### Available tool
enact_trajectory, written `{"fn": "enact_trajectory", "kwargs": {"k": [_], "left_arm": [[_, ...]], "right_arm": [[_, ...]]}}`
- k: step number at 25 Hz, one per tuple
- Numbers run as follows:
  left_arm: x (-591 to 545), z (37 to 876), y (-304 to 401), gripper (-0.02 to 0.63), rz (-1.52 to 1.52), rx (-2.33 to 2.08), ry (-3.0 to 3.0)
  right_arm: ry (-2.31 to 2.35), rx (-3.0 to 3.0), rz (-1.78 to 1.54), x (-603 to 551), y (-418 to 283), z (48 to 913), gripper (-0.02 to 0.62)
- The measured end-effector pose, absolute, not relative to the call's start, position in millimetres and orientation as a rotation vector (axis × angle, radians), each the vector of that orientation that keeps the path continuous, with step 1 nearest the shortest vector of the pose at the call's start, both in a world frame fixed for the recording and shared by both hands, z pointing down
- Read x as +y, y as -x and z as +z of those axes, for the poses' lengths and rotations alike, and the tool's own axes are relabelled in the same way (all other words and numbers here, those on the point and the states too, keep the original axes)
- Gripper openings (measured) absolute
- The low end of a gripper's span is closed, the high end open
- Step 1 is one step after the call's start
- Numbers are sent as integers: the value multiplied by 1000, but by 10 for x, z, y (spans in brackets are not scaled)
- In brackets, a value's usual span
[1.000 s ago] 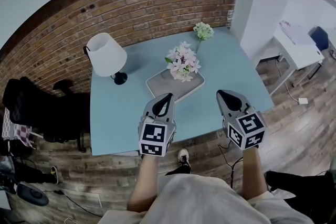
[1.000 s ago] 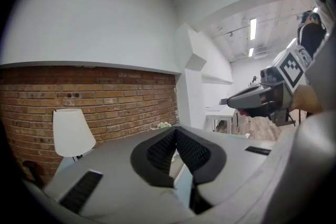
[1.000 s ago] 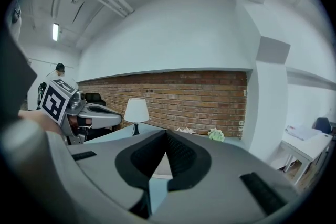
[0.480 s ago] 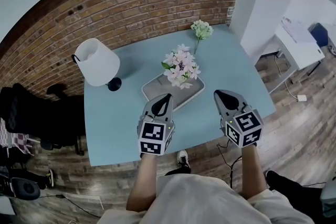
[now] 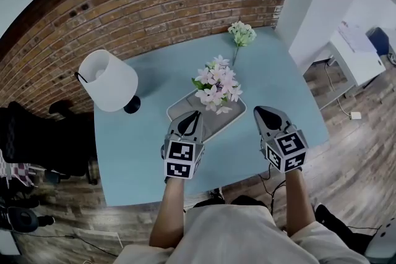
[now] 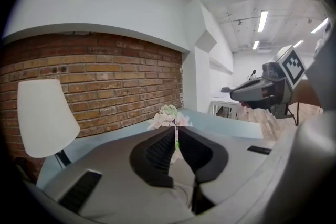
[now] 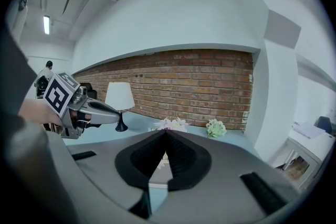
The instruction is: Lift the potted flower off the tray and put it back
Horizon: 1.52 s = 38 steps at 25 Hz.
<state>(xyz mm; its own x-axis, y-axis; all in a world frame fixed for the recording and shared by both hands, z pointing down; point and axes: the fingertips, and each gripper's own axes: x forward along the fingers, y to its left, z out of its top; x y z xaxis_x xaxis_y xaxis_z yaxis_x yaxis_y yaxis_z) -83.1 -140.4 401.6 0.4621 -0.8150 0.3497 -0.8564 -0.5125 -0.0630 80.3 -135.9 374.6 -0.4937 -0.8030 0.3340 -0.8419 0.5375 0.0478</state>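
We look down on a blue table [image 5: 139, 148] against a brick wall. The potted flower [image 5: 218, 85] stands on the grey tray [image 5: 225, 120], towards its far end. A white lamp [image 5: 108, 80] sits well to its left.

Our left gripper [image 5: 195, 114] reaches over the tray's near edge. Its jaws have just been opening and are parted only a crack, with nothing between them. Our right gripper [image 5: 260, 112] hangs just right of the tray, clenched and empty.

We judge this to be the approach. To do it well, both pairs of jaws should spread wide, drop below the blossoms and close on the pot itself, not the petals.

A second ago both grippers sat nearer the table's front edge; now they are closer to the tray.
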Motion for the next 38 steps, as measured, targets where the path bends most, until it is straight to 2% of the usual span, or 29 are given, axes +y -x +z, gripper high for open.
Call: {"fn": "enact_trajectory", "kwargs": {"k": [4,7,15,18,29,38], "left_arm": [[-1605,4261,954,83,543,-1461,-2556],[-1727,4433,1035,118,582,-1436,-2543],[-2065,4843,1089,167,621,-1376,-2522],[-2166,5034,1068,186,651,-1347,-2526],[-2387,5708,1055,256,793,-1238,-2461],[-2524,6041,962,310,769,-1127,-2483]], "right_arm": [[-1358,-2440,209,-1557,-821,3919,27],[-1329,-2426,219,-1687,-817,4066,82],[-1216,-2421,266,-2007,-816,4502,140],[-1175,-2412,276,-2156,-826,4708,143],[-948,-2437,330,-2572,-685,5314,213],[-840,-2474,377,-2801,-551,5764,250]]}}
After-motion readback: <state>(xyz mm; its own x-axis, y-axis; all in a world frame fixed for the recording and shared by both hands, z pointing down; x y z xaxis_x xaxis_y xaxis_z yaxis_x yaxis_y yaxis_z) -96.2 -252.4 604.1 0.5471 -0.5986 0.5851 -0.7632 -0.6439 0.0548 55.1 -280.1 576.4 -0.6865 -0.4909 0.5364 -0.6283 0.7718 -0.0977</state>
